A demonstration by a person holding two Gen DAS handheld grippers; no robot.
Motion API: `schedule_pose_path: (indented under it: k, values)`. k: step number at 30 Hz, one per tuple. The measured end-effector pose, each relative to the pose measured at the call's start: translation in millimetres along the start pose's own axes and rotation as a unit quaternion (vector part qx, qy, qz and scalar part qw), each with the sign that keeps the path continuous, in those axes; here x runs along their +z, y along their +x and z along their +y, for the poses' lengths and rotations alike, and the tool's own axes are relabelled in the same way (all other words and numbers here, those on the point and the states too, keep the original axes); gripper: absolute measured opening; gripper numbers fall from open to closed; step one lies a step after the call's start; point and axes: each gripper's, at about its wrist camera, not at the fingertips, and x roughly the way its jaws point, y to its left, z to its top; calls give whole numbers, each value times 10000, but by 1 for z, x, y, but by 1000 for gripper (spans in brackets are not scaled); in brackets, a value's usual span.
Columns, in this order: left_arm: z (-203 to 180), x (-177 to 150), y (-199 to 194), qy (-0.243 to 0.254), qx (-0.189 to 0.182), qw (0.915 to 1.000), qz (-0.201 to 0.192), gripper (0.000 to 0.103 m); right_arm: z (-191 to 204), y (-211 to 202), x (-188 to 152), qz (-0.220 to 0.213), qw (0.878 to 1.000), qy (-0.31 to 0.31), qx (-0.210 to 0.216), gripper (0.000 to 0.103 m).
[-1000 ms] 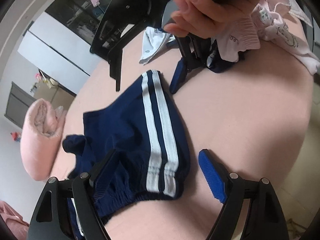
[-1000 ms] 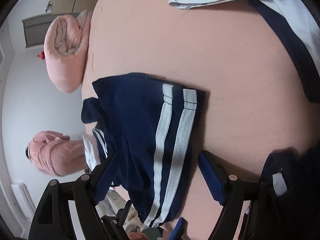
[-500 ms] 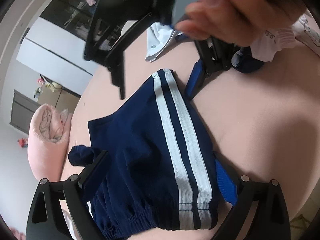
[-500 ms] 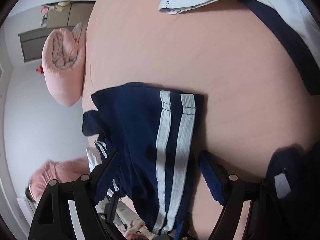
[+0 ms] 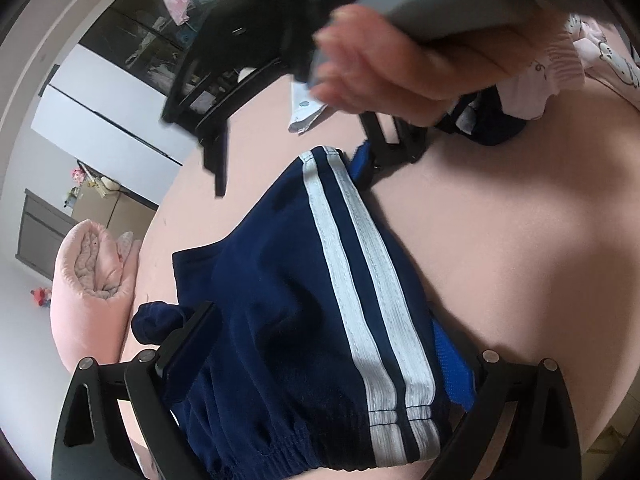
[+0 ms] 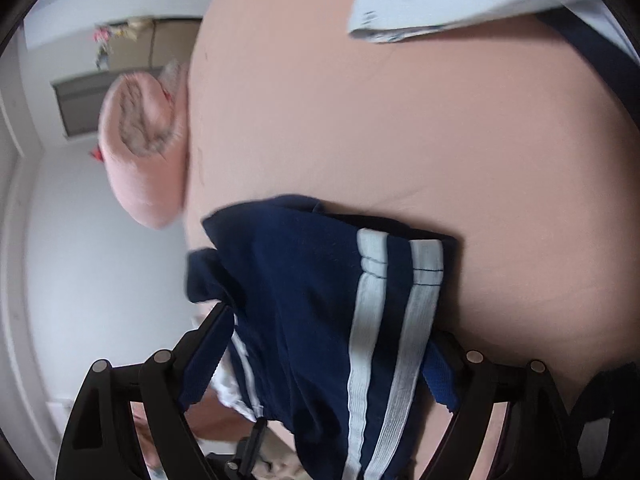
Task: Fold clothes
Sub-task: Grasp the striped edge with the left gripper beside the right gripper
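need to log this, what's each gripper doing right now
left gripper: open, astride the navy shorts
right gripper: open, astride the same shorts

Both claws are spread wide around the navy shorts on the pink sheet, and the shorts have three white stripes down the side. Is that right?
Not quite. The navy shorts have two white stripes, not three; the left wrist view shows both plainly. The rest holds: the left claw and the right claw are spread wide around the shorts on the pink sheet.

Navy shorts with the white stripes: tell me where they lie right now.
The navy shorts lie flat on the pink bed cover, low and centre in both wrist views, right of the rolled pink blanket.
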Motion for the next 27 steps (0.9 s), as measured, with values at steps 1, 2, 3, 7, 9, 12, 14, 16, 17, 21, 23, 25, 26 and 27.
schedule_pose_path:
  k: [1,2,3,7,9,12,14,16,17,21,23,25,26,27]
  values:
    - [0,-1,0,-40,19,10000,-16,101,-2,-1,0,-2,10000,-12,64,85]
    - [1,-3,1,-126,60,9999,-27,103,-3,-2,-1,12,10000,-64,63,83]
    - [1,-5,1,-247,76,9996,-60,103,-3,-2,-1,13,9999,-108,50,82]
    - [11,-12,4,-760,-78,9971,-38,103,-3,-3,-4,-54,9995,-189,-228,59]
    - [16,-15,5,-993,-158,9949,0,103,-12,-5,-3,-55,9995,-45,-322,39]
    - [7,-12,2,-724,68,9973,-74,103,-28,-6,-2,-29,9993,206,-303,3]
    - [-3,-9,-4,-424,377,9983,-159,103,-30,-5,-2,-31,9993,226,-298,2]
    - [-12,-5,-7,-172,642,9976,-195,103,-29,-5,-2,-31,9993,213,-314,2]
    - [-15,-3,-9,-56,743,9970,-207,103,-29,-4,-2,-29,9993,206,-297,2]
    - [-25,3,-12,355,1040,9937,-206,103,-28,-4,-3,-11,9996,152,-250,2]
    - [-27,5,-11,430,1023,9938,-111,102,-30,-5,-3,16,9996,154,-219,2]
    - [-25,7,-10,396,877,9953,34,97,-31,-6,-3,28,9997,141,-194,2]
    - [-25,7,-10,348,755,9965,93,89,-31,-6,-3,31,9998,124,-182,2]
    - [-25,7,-11,299,649,9974,118,82,-31,-6,-3,30,9998,101,-171,2]
